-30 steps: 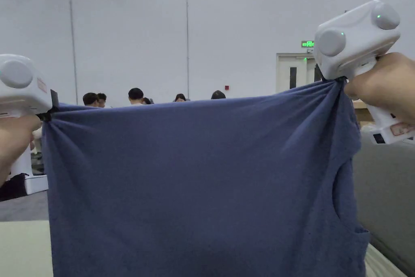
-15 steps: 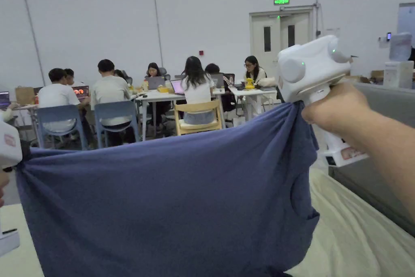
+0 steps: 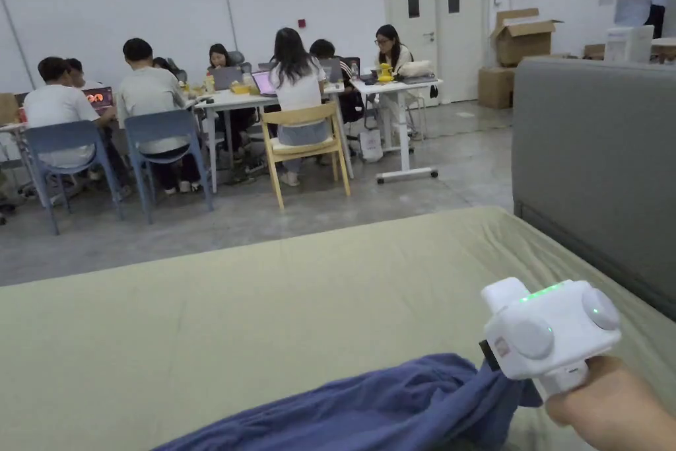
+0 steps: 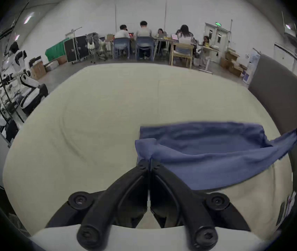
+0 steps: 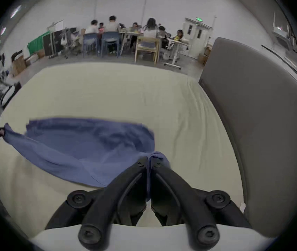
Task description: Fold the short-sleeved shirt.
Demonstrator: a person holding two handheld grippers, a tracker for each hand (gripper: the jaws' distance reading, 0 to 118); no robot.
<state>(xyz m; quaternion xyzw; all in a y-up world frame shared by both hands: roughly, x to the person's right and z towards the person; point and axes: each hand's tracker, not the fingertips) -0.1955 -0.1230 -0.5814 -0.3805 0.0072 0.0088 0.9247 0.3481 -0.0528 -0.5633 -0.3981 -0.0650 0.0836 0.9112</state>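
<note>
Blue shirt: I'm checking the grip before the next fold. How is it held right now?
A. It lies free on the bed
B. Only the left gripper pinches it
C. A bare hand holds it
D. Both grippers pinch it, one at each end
D: the left gripper and the right gripper each have both jaws shut on an end of the blue shirt, spread low over the bed.

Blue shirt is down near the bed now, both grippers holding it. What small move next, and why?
Probably lower both further and draw them apart: the shirt sags slack and wrinkled between the left gripper and right gripper, both clamped on corners above the bed.
</note>
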